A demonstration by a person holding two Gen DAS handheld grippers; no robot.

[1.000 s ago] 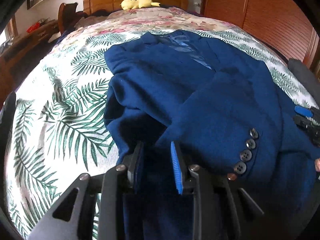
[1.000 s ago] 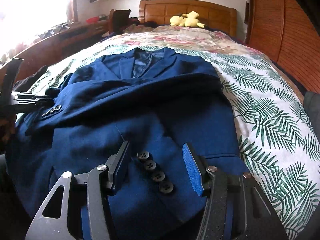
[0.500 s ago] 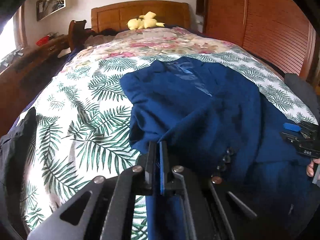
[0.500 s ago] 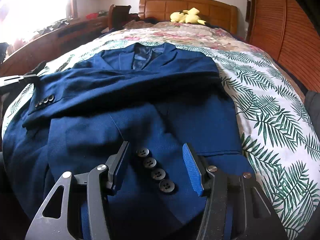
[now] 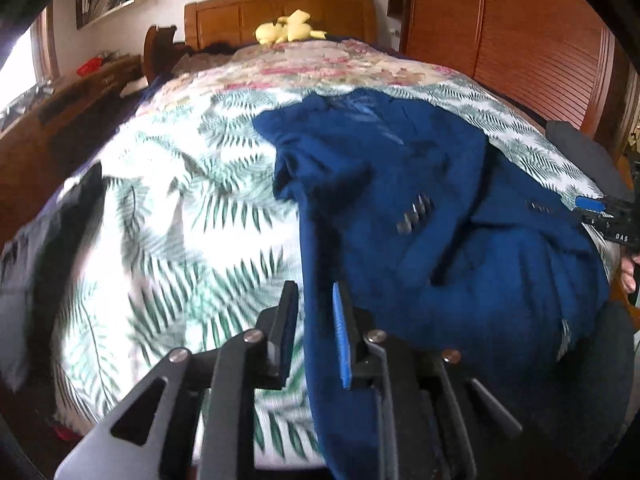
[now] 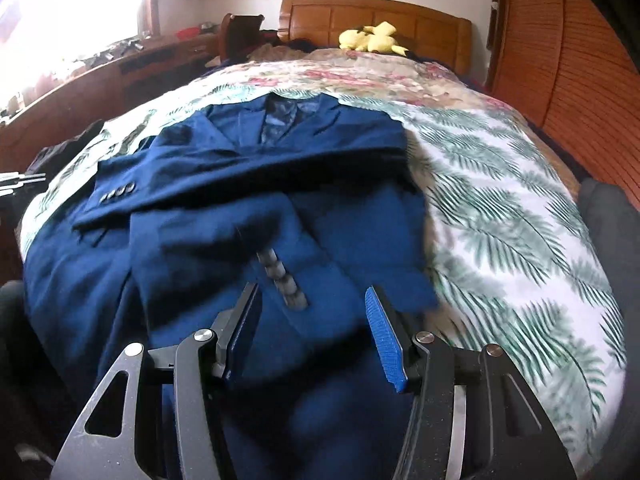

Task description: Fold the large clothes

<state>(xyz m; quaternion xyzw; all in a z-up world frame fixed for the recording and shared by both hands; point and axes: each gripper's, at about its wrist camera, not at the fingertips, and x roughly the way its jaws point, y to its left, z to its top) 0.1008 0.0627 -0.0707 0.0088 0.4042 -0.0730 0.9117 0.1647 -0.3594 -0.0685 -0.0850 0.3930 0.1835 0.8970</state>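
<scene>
Bed: a wide mattress under a white quilt printed with green palm fronds [image 6: 500, 208] is filling the middle of both views and serving as the folding surface; one bed, with a carved wooden headboard [image 6: 376, 20] at the upper centre.
Jacket: one large navy-blue woollen suit jacket [image 6: 280, 184] is lying face up on the quilt, left of centre in the right wrist view and right of centre in the left wrist view, collar toward the headboard; both sleeves are lying crossed over the chest, probably to narrow the garment for folding.
Sleeves: two; the upper cuff is pointing to the left of the right wrist view, the lower cuff toward the bottom centre.
Left gripper: the black two-finger left gripper [image 5: 316, 336], at the bottom centre of its own view, is opening its jaws narrowly, with the jacket's side edge running between them; the pads are not visibly pressing on the cloth.
Right gripper: the black right gripper with blue pads [image 6: 316, 336], at the bottom centre of its view, is standing spread about halfway, above the lower cuff and pinching nothing.
Toy: one yellow plush toy [image 6: 372, 38] is resting by the headboard, apart from the work.
Cuff buttons: four grey buttons [image 6: 282, 276] on the lower cuff, blurred; four on the upper cuff [image 6: 118, 193].
</scene>
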